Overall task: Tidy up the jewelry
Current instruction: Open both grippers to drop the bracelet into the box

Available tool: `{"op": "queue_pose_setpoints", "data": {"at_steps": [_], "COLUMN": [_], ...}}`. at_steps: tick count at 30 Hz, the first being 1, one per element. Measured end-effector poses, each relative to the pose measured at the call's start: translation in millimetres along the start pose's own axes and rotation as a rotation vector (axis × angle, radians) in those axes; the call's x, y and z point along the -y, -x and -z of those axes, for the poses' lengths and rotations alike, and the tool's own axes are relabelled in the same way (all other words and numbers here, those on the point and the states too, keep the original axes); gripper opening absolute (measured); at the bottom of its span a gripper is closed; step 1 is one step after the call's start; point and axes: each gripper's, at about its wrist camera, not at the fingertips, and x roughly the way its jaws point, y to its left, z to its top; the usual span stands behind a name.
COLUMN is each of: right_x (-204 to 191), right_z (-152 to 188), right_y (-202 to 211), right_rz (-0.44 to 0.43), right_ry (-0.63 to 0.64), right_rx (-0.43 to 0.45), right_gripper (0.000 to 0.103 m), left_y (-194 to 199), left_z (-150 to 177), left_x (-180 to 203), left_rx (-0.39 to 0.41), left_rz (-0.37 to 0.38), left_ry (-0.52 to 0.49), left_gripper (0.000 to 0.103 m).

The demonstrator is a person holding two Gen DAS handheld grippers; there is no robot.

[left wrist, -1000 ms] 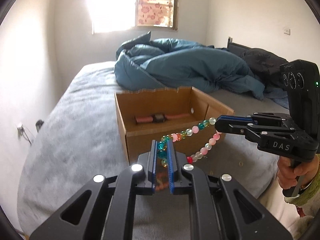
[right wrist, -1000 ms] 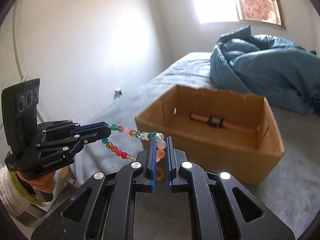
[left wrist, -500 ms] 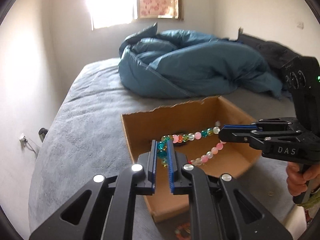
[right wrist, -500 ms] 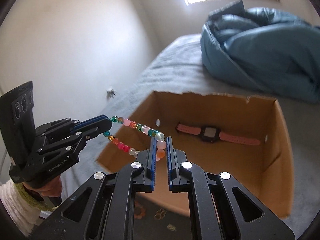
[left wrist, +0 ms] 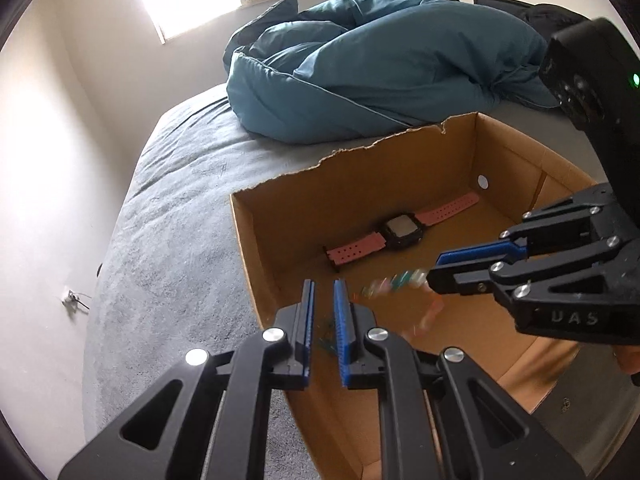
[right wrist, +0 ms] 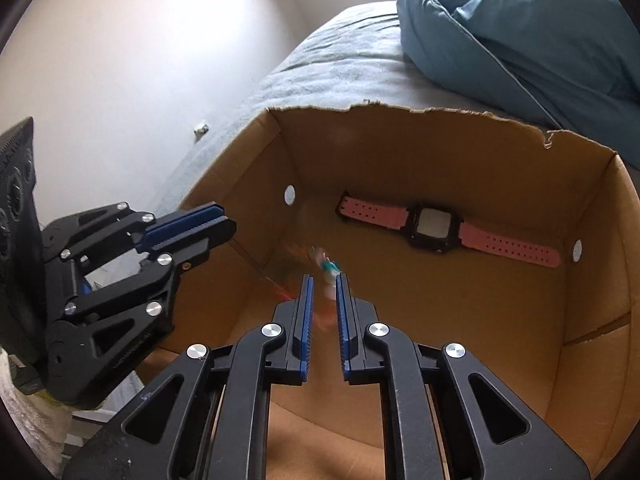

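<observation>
So the biggest thing past both sets of fingers is the bed [left wrist: 168, 248], grey cover, with a bunched-up teal duvet [left wrist: 380, 68] lying well beyond the fingertips. Sitting on it is an open cardboard box [left wrist: 360, 168] with a ragged torn top edge on its far wall, and both tools hang over its opening.

Inside, flat on the floor against the far wall, there's a watch [right wrist: 434, 228] with a pink strap and a dark square face. Its long axis runs side to side across the box, roughly crosswise to the fingers, face up.

Left gripper [left wrist: 323, 324] has its blue pads spread with a clear gap, pinching nothing. Right gripper [right wrist: 323, 312] is the same deal, pads apart with a gap between them.

The beaded bracelet [left wrist: 394, 282] is just a motion-blurred streak of teal, pink and whitish beads in the air over the box floor. From the left wrist it trails from beside the left fingertips across to the tip of the right tool. From the right wrist it's smeared right between and just ahead of the right fingers [right wrist: 305, 304]. It's too blurry to tell if it's touching either pad, and its exact direction is hard to call.
</observation>
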Motion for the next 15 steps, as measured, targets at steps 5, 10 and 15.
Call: {"op": "queue_pose_setpoints", "data": {"at_steps": [5,10,15], "right_x": [6,8,-3], "right_z": [2,10,28], "right_y": [14,49,93], "right_rz": [-0.001,-0.003,0.032], "right_ry": [-0.027,-0.053,-0.005], "right_rx": [0.044,0.117,0.212], "right_gripper": [0.013,0.021,0.032], "left_y": [13,53,106], "left_z": [2,11,27], "left_x": [-9,-18,-25], "left_rx": [0.018,0.085,0.187], "left_rz": [0.022,0.034,0.025], "left_ry": [0.073,0.173,0.300], "left_gripper": [0.011,0.016,0.027]}}
